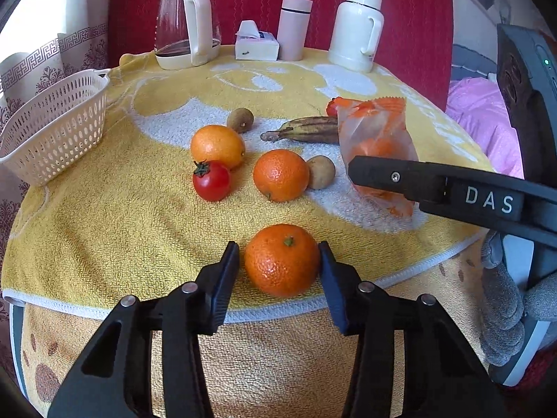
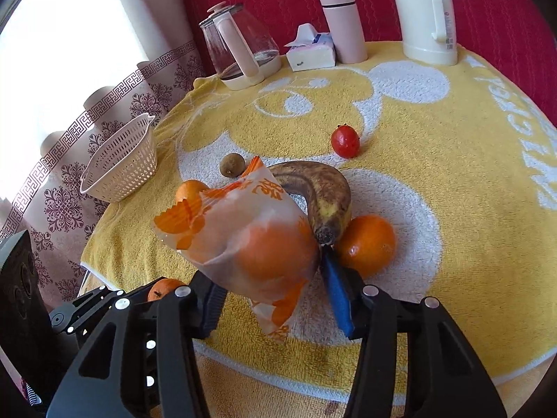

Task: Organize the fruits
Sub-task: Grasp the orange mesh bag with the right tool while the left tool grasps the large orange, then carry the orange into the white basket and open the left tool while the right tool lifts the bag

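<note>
A tangerine [image 1: 282, 259] sits near the front edge of the yellow towel [image 1: 122, 230]. My left gripper [image 1: 278, 261] is open around it: the right pad touches the fruit and a thin gap shows at the left pad. My right gripper [image 2: 268, 278] is shut on a bagged orange [image 2: 271, 250], whose wrapper stands tilted; from the left wrist view one of its fingers [image 1: 400, 177] crosses that bag [image 1: 376, 139]. Loose on the towel lie two oranges [image 1: 217, 144] [image 1: 281, 174], a tomato [image 1: 211, 181], a spotted banana [image 1: 306, 129], a kiwi [image 1: 240, 119] and a small brown fruit [image 1: 321, 171].
A white slotted basket [image 1: 52, 129] stands at the towel's left edge. Along the back are a glass kettle [image 1: 186, 24], a tissue pack [image 1: 256, 43], a pink flask [image 1: 294, 28] and a white thermos [image 1: 358, 28]. A second tomato [image 2: 344, 141] lies farther back. A gloved hand [image 1: 504, 313] holds the right gripper.
</note>
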A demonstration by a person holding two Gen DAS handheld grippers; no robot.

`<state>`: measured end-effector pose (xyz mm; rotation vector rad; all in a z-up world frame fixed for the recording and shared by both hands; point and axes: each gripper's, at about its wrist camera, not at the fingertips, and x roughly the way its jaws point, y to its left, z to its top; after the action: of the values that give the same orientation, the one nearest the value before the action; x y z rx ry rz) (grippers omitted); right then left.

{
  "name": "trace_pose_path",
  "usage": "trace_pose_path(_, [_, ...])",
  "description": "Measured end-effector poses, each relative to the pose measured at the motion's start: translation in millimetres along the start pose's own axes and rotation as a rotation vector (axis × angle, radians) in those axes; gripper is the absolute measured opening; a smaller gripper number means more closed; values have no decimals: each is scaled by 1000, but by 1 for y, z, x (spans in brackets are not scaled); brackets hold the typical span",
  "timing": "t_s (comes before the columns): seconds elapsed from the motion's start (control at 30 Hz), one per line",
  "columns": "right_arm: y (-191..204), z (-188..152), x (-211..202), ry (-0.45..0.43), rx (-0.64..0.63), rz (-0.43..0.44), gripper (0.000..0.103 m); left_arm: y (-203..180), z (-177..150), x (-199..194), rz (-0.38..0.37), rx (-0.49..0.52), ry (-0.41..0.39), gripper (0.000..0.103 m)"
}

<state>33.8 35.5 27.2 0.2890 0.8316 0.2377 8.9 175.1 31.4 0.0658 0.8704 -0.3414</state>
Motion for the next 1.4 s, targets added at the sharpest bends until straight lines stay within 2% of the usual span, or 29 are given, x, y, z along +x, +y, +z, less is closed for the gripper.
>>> trace_pose_path(0.2, [8,5,-22,-52,-2,34,51,1,-1,-7,-30,-15,-20,41])
trace_pose_path(0.43, [11,12,-47,-112,1,57,51,14,12,-31,-17,-49,-89,41])
trace_pose_path(0.6, [10,13,-53,-133,-2,41,51,31,26,-46,17,-75,-136,42])
trace_pose_path(0.8, [5,10,-43,-113,6,25,51,65,42,-54,63,-141,-173,42])
trace_pose_path(0.97, [16,4,-41,-139,-48,-25,51,90,53,-59,93,-188,-198,42])
trace_pose_path(1.13, [26,0,-40,-137,-73,-22,51,110,69,-69,119,-224,-250,42])
trace_pose_path(1.3, [31,3,-45,-154,-61,-11,51,139,91,-78,177,-278,-328,42])
trace_pose_path(1.4, [34,7,-48,-172,-50,-6,51,163,100,-75,209,-320,-343,42])
